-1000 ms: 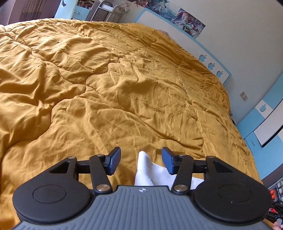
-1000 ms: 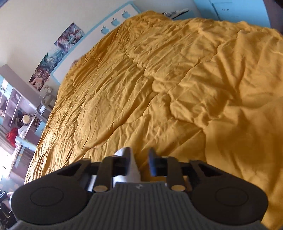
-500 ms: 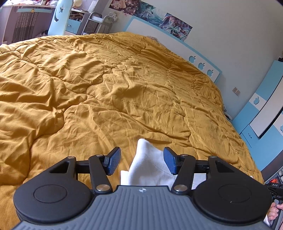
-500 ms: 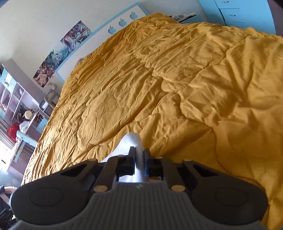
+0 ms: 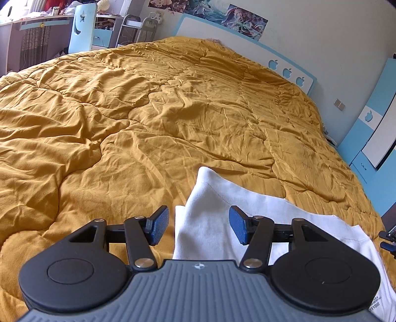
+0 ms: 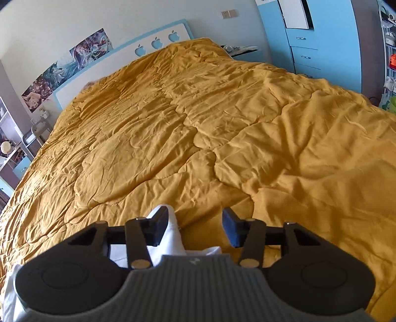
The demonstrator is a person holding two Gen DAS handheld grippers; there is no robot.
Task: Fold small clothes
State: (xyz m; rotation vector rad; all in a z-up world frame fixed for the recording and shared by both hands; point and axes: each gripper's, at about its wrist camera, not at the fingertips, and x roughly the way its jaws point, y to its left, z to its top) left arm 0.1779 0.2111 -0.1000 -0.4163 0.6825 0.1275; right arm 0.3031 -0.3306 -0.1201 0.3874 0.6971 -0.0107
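A wrinkled mustard-yellow quilted duvet filled most of both wrist views, spread across a bed with a white headboard edged in pale blue and cut with three blue apple shapes.

In the left wrist view, the left gripper sat at the bottom centre of the frame with its blue-padded fingers spread wide apart and released. A white cotton garment lay on the duvet in the lower centre and lower right of the frame. One raised, folded peak of it stood up between the two pads without either pad pressing on it, and the rest of the cloth ran off toward the lower right corner, where small printed lettering showed near the frame's edge.

In the right wrist view, the right gripper occupied the bottom centre, its dark fingers likewise parted and holding nothing. A narrow peak of the same white garment rose just beside the left-hand finger, touching or nearly touching it; the right-hand finger stood apart from the cloth over bare duvet. More white cloth showed at the lower left edge of that frame.

Pale blue wardrobe cabinets stood at the upper right of the right wrist view, and colourful posters hung on the wall above the headboard.
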